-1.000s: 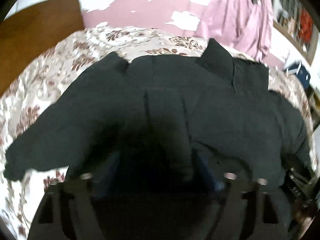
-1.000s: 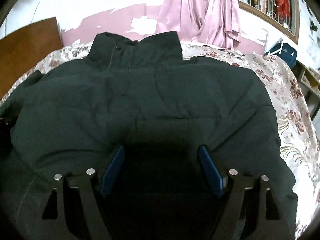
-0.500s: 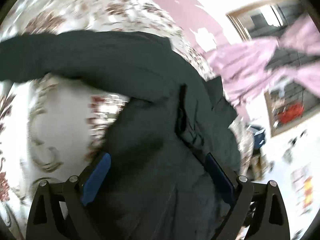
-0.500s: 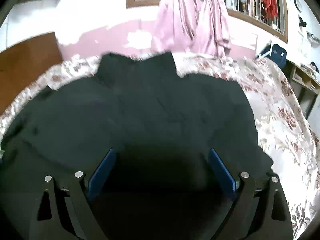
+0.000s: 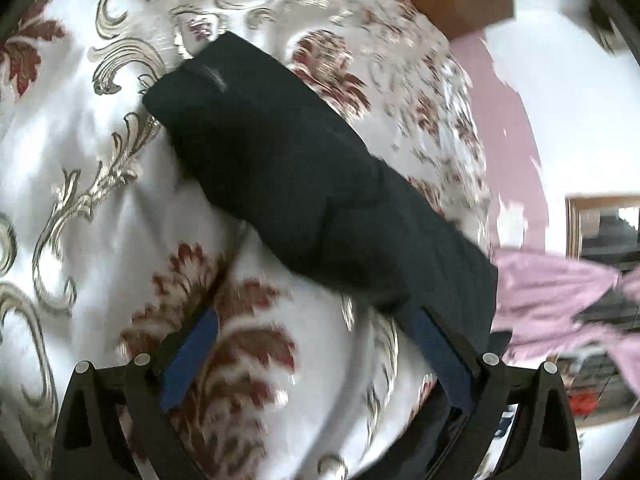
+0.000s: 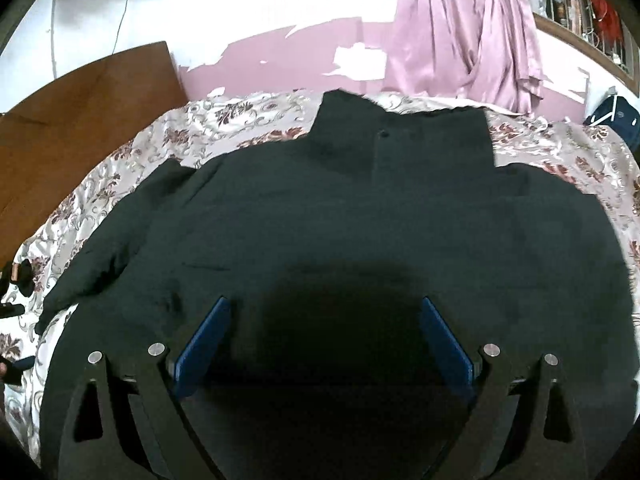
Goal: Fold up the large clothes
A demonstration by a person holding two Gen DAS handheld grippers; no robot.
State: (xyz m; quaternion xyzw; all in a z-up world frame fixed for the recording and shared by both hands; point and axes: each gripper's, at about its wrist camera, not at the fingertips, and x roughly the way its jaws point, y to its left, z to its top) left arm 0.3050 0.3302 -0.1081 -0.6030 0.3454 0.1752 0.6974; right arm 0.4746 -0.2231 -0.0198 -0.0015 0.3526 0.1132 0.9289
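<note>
A large black jacket [image 6: 360,220] lies spread flat on a floral bedspread [image 6: 168,140], with its collar [image 6: 400,132] at the far end. My right gripper [image 6: 324,340] hovers over the jacket's near part, open, with only dark fabric below the blue pads [image 6: 200,344]. In the left wrist view the jacket's left sleeve [image 5: 304,184] lies diagonally on the bedspread [image 5: 100,208], its cuff [image 5: 192,80] farthest away. My left gripper [image 5: 316,356] is just short of the sleeve. Its jaws are opening, with only bedspread between them, and the right pad [image 5: 440,356] is beside the sleeve's edge.
A wooden headboard [image 6: 80,112] stands at the bed's far left. Pink curtains [image 6: 460,32] hang at the window beyond the bed, and a blue bag [image 6: 612,116] sits at the far right. Small dark objects [image 6: 16,276] lie at the bed's left edge.
The left gripper has rolled and swung from over the jacket's body to its left sleeve, its jaws wider. The right gripper has drawn back a little, its jaws also wider.
</note>
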